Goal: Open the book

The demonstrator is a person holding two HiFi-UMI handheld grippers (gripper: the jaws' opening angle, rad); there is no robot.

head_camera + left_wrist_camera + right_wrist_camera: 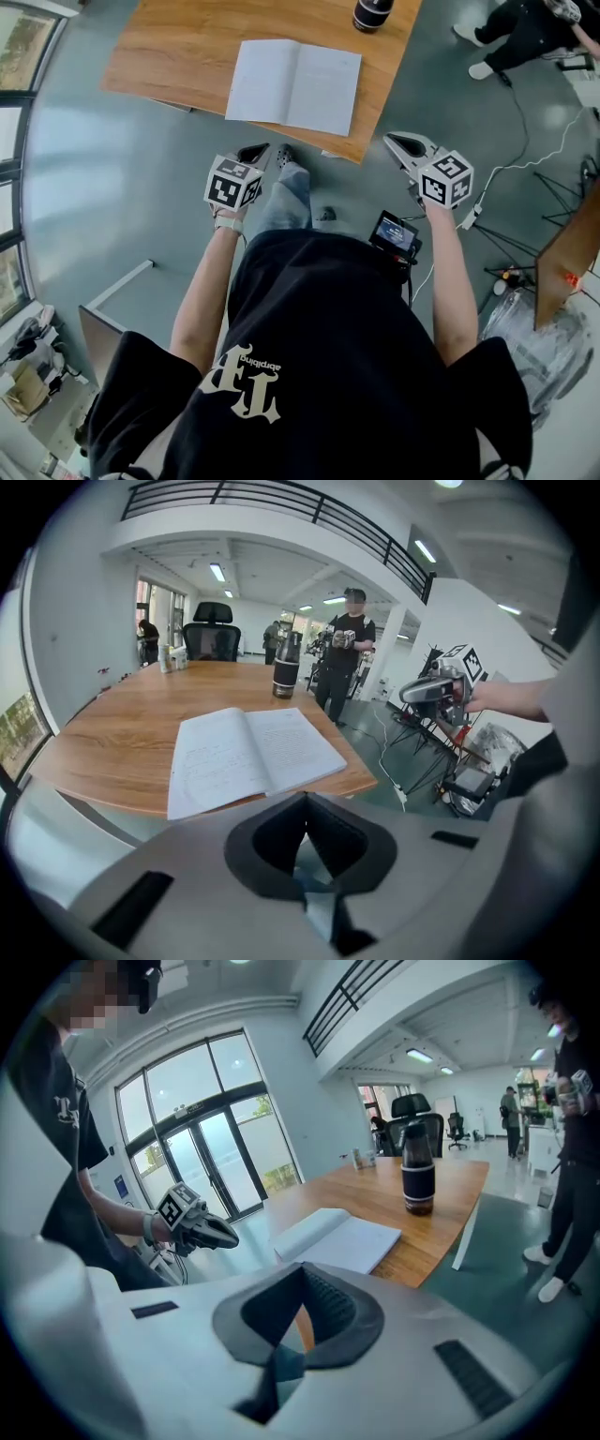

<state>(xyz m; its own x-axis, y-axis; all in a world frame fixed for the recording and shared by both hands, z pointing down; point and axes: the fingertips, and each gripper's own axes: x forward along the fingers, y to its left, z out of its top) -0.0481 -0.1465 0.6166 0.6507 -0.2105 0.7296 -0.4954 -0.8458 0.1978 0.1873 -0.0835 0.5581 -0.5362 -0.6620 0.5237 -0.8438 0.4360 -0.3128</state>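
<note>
The book (293, 86) lies open and flat near the front edge of the wooden table (178, 47), showing two white pages. Both grippers hang in the air short of that edge, apart from the book. My left gripper (255, 155) is below the book's left page, jaws shut and empty. My right gripper (404, 146) is off the table's front right corner, also shut with nothing in it. In the left gripper view the book (253, 755) lies just ahead of the closed jaws. In the right gripper view the book (337, 1237) is ahead, with the left gripper (202, 1229) to its left.
A dark bottle (373, 13) stands on the table behind the book. A person (349, 639) stands beyond the far side, and an office chair (213, 630) is at the table's far end. Cables and stands (525, 169) crowd the floor to the right.
</note>
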